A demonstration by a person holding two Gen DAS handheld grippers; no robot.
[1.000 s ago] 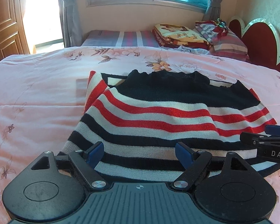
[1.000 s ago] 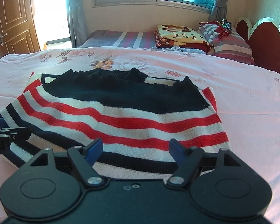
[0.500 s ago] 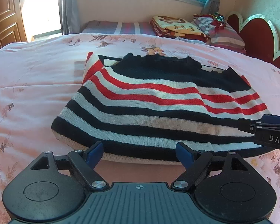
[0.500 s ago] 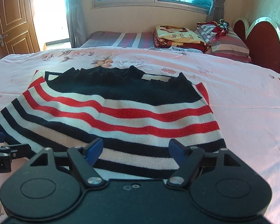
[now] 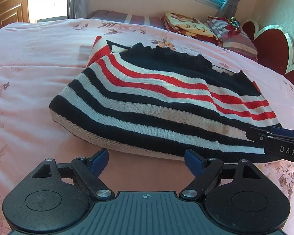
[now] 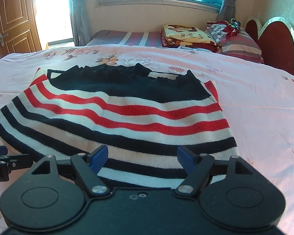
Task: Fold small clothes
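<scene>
Pink flowered bed sheet [image 6: 254, 101] holds the striped red, white and black knit sweater [image 6: 115, 113], already folded over once; left gripper [image 5: 146, 159] and right gripper [image 6: 142, 156] have fingers wide open, holding nothing; more folding looks left.

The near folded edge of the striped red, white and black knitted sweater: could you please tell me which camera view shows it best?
The left wrist view: the striped red, white and black knitted sweater lies beyond the tongs, its whole near edge visible on the pink floral bedsheet. In the right wrist view the tongs' body covers most of that edge.
</scene>
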